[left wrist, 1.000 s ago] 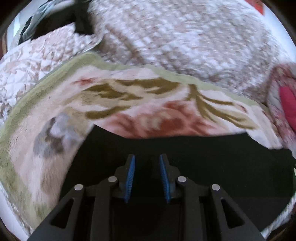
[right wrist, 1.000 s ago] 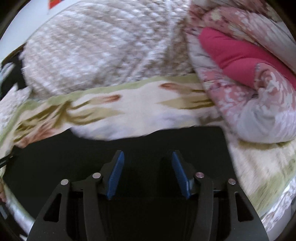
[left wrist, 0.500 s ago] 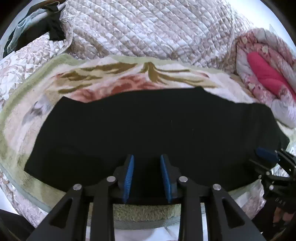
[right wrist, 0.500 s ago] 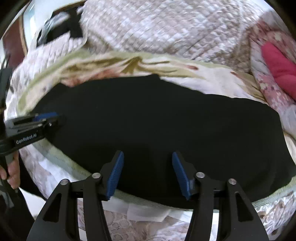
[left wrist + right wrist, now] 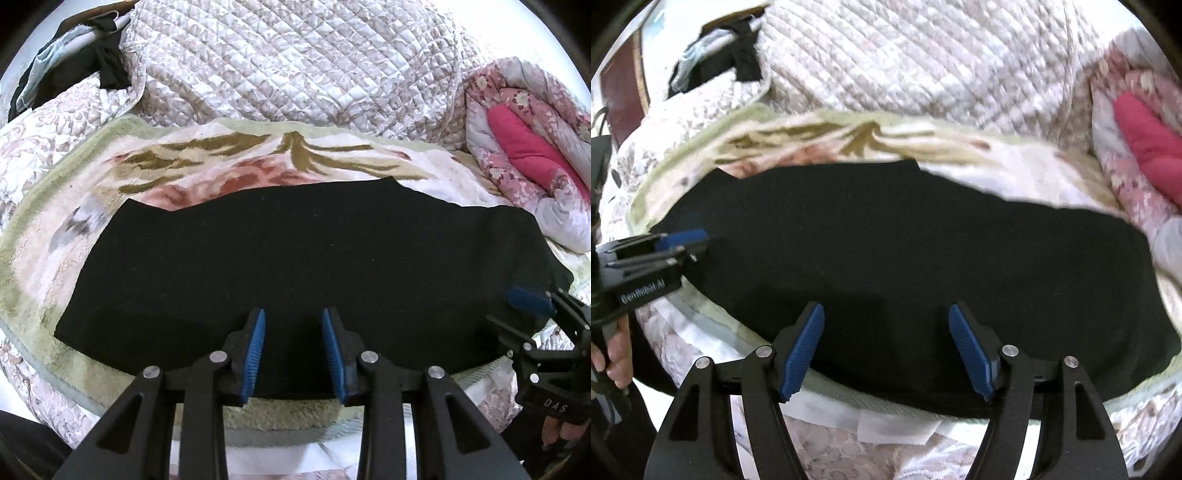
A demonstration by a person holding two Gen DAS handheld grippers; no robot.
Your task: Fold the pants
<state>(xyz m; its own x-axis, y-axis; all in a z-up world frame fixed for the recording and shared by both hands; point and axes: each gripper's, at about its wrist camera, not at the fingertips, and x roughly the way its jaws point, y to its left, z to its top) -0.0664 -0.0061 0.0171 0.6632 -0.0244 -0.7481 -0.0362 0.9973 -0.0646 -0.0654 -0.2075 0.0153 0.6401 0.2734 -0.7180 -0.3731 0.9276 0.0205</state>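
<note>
Looking over the bed from both wrist cameras, I see the quilted bedspread (image 5: 295, 62) heaped along the far side, white with a faded brownish pattern. In front of it lies a plush blanket (image 5: 258, 162) with a green border and a pink and olive floral print, spread flat across the near part of the bed.

The black pants (image 5: 295, 258) lie on that blanket, stretched sideways as one long dark band that runs nearly from edge to edge in both views. Their far edge is uneven, with a small step near the middle, and their near edge follows the blanket's front border. I cannot tell from the plain black cloth how many layers there are.

To the right sits a rolled floral comforter (image 5: 524, 147) with a bright pink lining showing, just beside the right end of the pants. At the far left corner is a heap of dark and pale blue clothing (image 5: 74, 66).

My left gripper (image 5: 293, 354) hovers at the near edge of the pants with its blue pads a moderate gap apart, and nothing sits between them. My right gripper (image 5: 886, 350) is spread noticeably wider, also empty, over the near edge of the pants further right. In the right wrist view, my left hand (image 5: 617, 354) is wrapped around the handle of the left tool.
</note>
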